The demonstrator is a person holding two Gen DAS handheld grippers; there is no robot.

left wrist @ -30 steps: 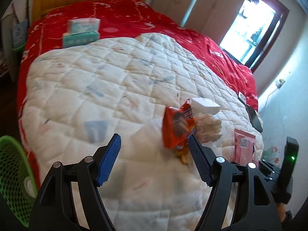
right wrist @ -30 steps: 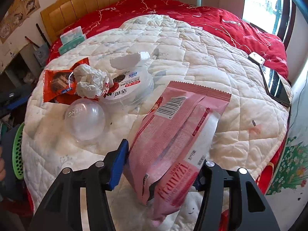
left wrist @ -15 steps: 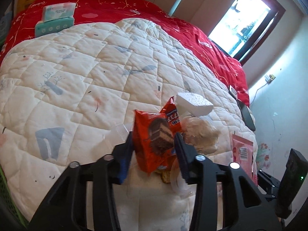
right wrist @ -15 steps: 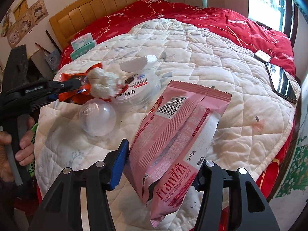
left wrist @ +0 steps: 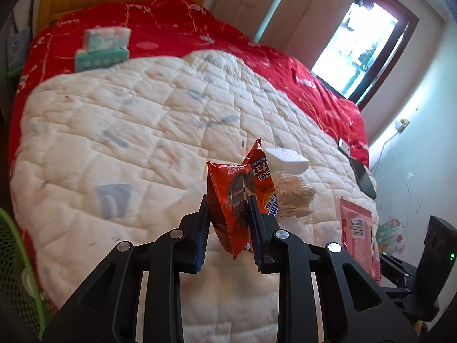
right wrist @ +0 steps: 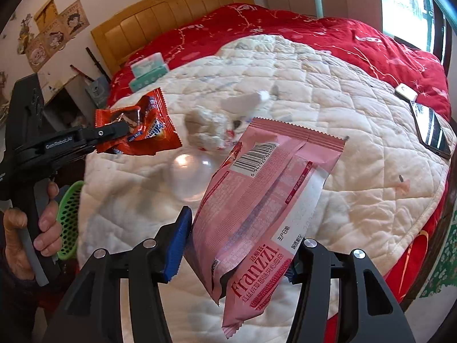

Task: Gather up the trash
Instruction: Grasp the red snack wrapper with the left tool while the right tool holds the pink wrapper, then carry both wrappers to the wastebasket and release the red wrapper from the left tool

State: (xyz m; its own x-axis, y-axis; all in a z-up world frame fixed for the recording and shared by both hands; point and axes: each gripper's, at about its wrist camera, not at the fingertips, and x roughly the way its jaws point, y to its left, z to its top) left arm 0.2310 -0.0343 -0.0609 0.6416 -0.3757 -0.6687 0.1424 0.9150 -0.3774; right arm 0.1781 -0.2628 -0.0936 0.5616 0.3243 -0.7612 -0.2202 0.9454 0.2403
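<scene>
Over the white quilt (left wrist: 128, 143) of the bed, I have both tools loaded: my left hand-held gripper (left wrist: 228, 228) is clamped on the orange snack wrapper (left wrist: 240, 200), lifted off the bedding, and my right hand-held gripper (right wrist: 240, 245) pinches the pink Franzzi wrapper (right wrist: 265, 200) near its lower end, so most of the pack sticks out in front. The green mesh basket (right wrist: 68, 223) sits low at the bed's edge beside my left hand (right wrist: 31, 228), and I judge it is where both wrappers should go.

Risks as I see them: both wrappers are thin, slick film, and the pink one is held far from its middle, so a quick swing could let it pivot or slide free. Both tools heading to one basket could knock together. Left on the quilt are a crumpled tissue (right wrist: 208, 128), a clear plastic dome (right wrist: 194, 174) and a white foam piece (left wrist: 285, 160); the dome looks light and could roll if brushed. A phone (right wrist: 431, 128) lies near the far edge and should not be swept up.
</scene>
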